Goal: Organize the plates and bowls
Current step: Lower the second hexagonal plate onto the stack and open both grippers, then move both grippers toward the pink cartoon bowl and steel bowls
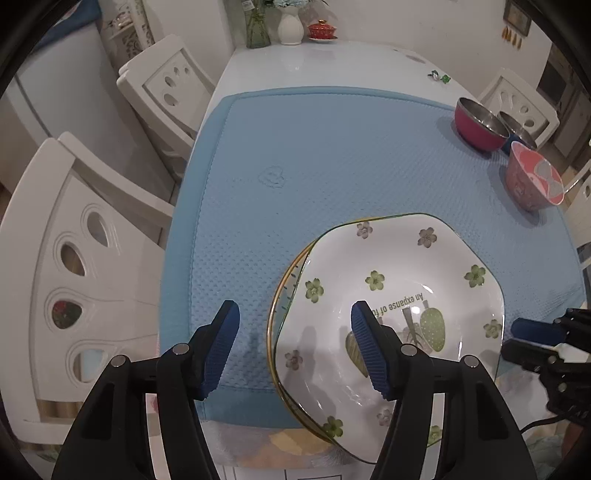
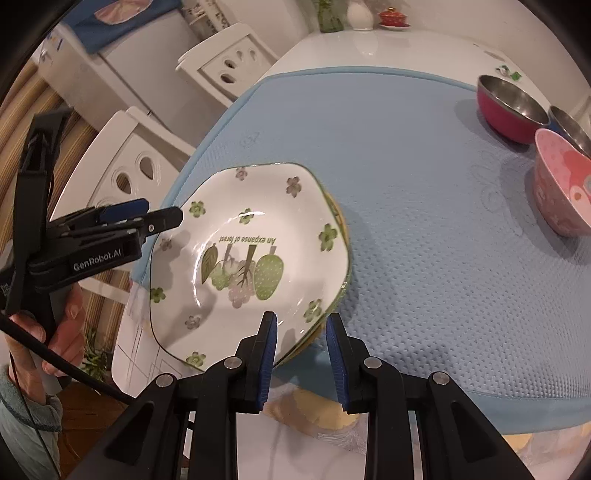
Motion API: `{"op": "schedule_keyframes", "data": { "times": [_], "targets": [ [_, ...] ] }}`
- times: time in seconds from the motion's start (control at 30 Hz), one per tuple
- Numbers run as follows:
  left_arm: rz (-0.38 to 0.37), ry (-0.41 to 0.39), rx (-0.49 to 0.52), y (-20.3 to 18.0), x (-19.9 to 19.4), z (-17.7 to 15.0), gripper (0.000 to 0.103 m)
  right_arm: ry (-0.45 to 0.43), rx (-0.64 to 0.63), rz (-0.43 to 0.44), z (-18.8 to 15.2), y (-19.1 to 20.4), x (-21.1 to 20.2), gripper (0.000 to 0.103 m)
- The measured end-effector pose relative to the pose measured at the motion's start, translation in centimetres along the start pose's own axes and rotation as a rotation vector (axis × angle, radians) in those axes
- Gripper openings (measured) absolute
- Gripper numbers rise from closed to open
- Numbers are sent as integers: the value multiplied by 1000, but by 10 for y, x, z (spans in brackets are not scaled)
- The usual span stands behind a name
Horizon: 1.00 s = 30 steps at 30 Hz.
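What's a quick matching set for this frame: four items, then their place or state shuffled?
1. floral plate
2. pink bowl
3. left gripper
4. red lidded dish

A. far end of the table, by the vases
B. open, one finger over the plate
C. stacked on another plate, near mat edge
D. right side of the mat, beside the steel bowls

Pairs: 1-C, 2-D, 3-B, 4-A

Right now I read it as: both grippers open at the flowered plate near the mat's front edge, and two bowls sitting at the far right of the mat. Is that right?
One detail is off: there are three bowls, not two. The right wrist view shows a red steel bowl, a blue steel bowl behind it, and a pink bowl. The rest holds: the left gripper and right gripper are open at the flowered plate on the blue mat.
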<state>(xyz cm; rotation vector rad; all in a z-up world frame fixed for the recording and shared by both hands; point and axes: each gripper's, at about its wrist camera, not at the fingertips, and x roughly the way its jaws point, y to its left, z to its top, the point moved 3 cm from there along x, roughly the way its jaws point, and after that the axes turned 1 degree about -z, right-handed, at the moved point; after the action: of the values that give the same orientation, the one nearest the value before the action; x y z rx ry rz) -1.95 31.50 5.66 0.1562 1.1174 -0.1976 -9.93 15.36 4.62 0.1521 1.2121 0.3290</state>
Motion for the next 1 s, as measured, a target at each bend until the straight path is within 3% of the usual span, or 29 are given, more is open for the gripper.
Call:
{"op": "schedule_keyframes", "data": {
  "times": [0.33,0.47,0.57,0.6,0.67,0.73,0.8,1.0],
  "targets": [
    [-43,-82,2,-30,-24,10,61,-7,90,4,2,-21,-18,27],
    [-116,-157,21,-56,-51,27,61,-26,80,-16,7,-34,-36,27],
    [-173,-206,36,-79,-69,42,70,-99,54,-67,13,-47,-63,27],
    [-193,-221,34,-88,-74,49,74,-123,51,-86,15,-52,-72,29],
    [-225,-246,36,-104,-83,59,74,-176,60,-119,20,-63,-90,56],
    [-250,-267,39,-120,-91,68,74,-257,94,-171,24,-83,-114,69],
    [-259,-288,46,-137,-98,78,76,-307,112,-191,28,-101,-135,71],
    [-282,-297,75,-188,-107,100,76,-319,149,-286,39,-148,-168,71]
  ]
}}
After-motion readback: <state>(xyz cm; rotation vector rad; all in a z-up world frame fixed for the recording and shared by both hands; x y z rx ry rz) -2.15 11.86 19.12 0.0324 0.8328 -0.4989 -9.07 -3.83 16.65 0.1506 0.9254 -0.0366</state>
